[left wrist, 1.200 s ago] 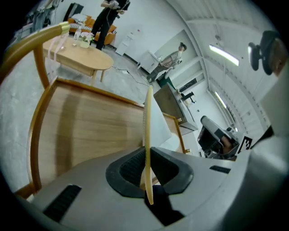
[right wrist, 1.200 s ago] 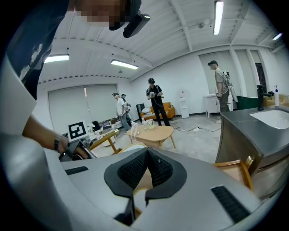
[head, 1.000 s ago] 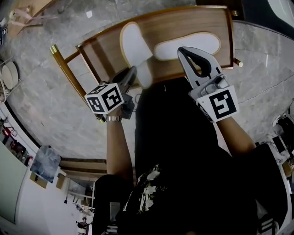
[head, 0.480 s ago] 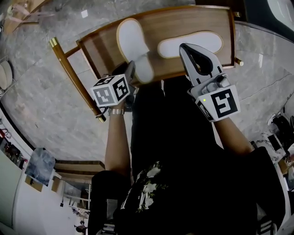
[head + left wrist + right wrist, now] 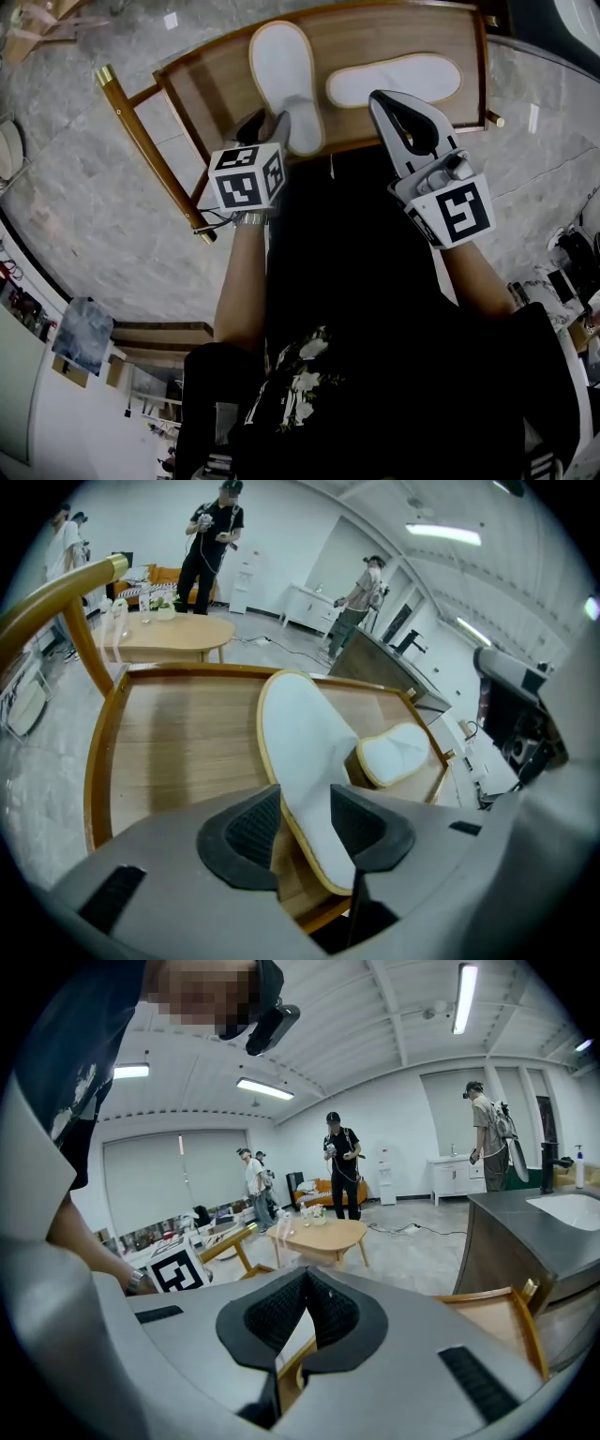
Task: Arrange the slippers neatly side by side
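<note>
Two white slippers lie on a wooden chair seat [image 5: 211,89]. The left slipper [image 5: 284,80] points away from me, and its near end reaches the seat's front edge. The right slipper [image 5: 394,80] lies crosswise beside it. My left gripper [image 5: 272,127] is at the left slipper's near end. Its jaws have just been opening and now stand open, with the left slipper [image 5: 309,752] between them and its edge loose [image 5: 305,810]. The other slipper [image 5: 394,752] shows behind it. My right gripper [image 5: 389,101] hovers over the seat's front by the right slipper, shut on nothing [image 5: 307,1283].
The chair's back rail with a brass cap [image 5: 105,77] juts out at the left over the marble floor [image 5: 84,216]. A low wooden table [image 5: 328,1237] and several standing people are farther off. A counter with a sink [image 5: 548,1218] is at the right.
The left gripper rolled and sank toward the seat's front edge, and its jaws opened off the left slipper. That slipper now lies a little farther onto the seat. The right gripper stayed still.
</note>
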Motion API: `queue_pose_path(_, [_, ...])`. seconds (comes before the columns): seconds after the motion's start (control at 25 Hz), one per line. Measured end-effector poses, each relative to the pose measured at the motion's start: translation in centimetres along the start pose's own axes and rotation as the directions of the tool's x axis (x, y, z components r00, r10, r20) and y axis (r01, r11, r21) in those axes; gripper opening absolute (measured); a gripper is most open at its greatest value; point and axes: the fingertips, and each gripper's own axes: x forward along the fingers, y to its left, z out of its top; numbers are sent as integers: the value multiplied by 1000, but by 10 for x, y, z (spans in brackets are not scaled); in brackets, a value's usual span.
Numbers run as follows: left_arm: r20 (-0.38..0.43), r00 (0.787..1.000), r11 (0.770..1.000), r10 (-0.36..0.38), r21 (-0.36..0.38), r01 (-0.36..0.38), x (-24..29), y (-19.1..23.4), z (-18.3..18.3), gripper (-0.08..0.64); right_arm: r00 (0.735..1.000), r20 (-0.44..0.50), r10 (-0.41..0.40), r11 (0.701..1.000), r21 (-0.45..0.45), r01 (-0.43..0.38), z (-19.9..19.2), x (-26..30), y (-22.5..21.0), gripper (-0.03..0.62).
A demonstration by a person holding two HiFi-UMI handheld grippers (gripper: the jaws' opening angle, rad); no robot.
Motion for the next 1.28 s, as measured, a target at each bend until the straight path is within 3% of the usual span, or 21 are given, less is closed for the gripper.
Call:
queue_pose_path(0.36, [49,997,998,60,7,-60,-25,8,5,169,1000,-29,10,1000,6,-10,-7,-4,-2,-2])
queue_pose_path(0.72, [99,983,986,152,-77,-145,-102,18,-25,164,987,34,160,984,-82,-157,24,6,33,-2])
queue_pose_path(0.92, [126,954,956,272,-148,-253,-150,23,-46,164,967,23,252,962,-117,-248,27,4,41,-2])
queue_pose_path(1.28, [242,903,927,356,-213,-309,-195,-29,-57,158,935,16,354,923,-164,-347,21,-22,59,-3])
